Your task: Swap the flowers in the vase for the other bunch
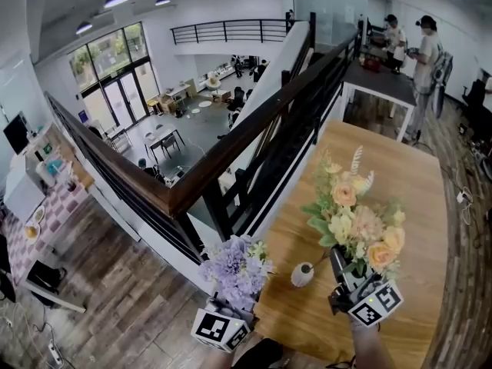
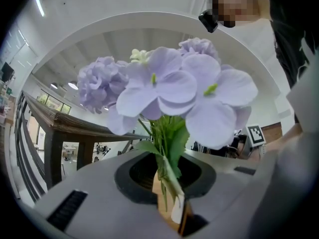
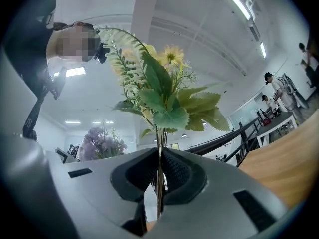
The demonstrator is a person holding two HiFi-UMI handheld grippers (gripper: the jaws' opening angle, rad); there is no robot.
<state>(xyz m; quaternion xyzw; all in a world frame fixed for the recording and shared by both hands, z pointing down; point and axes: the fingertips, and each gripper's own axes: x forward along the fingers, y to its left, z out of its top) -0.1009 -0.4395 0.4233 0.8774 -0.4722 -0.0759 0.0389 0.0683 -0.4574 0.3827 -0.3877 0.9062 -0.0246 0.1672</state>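
- Both bunches are off the table and in your grippers, and the small white vase (image 1: 302, 274) stands on the wooden table (image 1: 400, 183) with nothing that I can make out in its mouth. So the emptying part of the swap looks done.
- What is left, as I judge it: 1 bunch goes into the vase and the other gets set down. The pictures do not tell which bunch came out, so I cannot say which 1 is due to go in.
- The vase sits between your 2 grippers, near the table's front edge, just beside the right gripper and a little farther from the left.
- Your left gripper (image 1: 229, 307) holds the purple flower bunch (image 1: 234, 271) upright beyond the table's near corner. In the left gripper view its jaws stand at a narrow gap, pressed on the green stems and a folded leaf of that bunch (image 2: 169, 91); the blooms fill the view above them.
- Your right gripper (image 1: 342, 266) holds the yellow and peach bunch (image 1: 357, 221) upright over the table. In the right gripper view its jaws are drawn right together on the thin stems, with the leaves and yellow blooms (image 3: 164, 98) rising above.
- Neither bunch touches the vase or the table.
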